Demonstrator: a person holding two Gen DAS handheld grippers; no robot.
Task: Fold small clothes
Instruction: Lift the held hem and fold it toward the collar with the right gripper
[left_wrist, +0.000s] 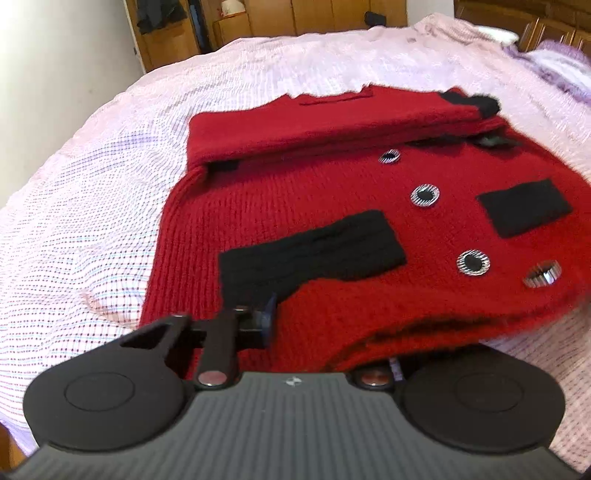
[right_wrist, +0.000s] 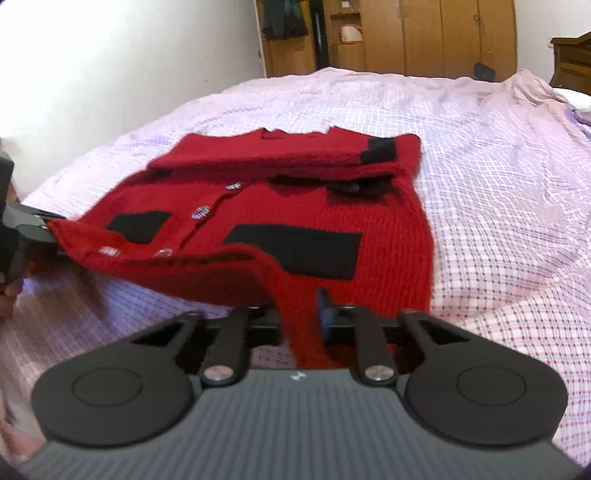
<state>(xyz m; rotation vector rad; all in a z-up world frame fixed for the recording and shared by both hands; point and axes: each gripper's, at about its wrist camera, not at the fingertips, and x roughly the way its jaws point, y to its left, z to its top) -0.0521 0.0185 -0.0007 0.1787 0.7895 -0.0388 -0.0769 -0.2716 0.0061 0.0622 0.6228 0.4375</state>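
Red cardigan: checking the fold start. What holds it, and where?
Both grippers, left and right, pinch the red cardigan at its near hem corners.

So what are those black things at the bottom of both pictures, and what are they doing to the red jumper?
Those are two grabbers, like big tongs, and a person holds one in each hand. Each carries a little camera looking along its two fingers, so one picture comes from the left gripper and the other from the right gripper. On the bed, with its pink checked bedsheet, lies a red knitted cardigan with black pocket patches and shiny round buttons. The sleeves look already folded across its top. Both grabbers are pinching its near edge, one at each corner, which is lifted a little. In the right picture the left grabber shows at the far left.
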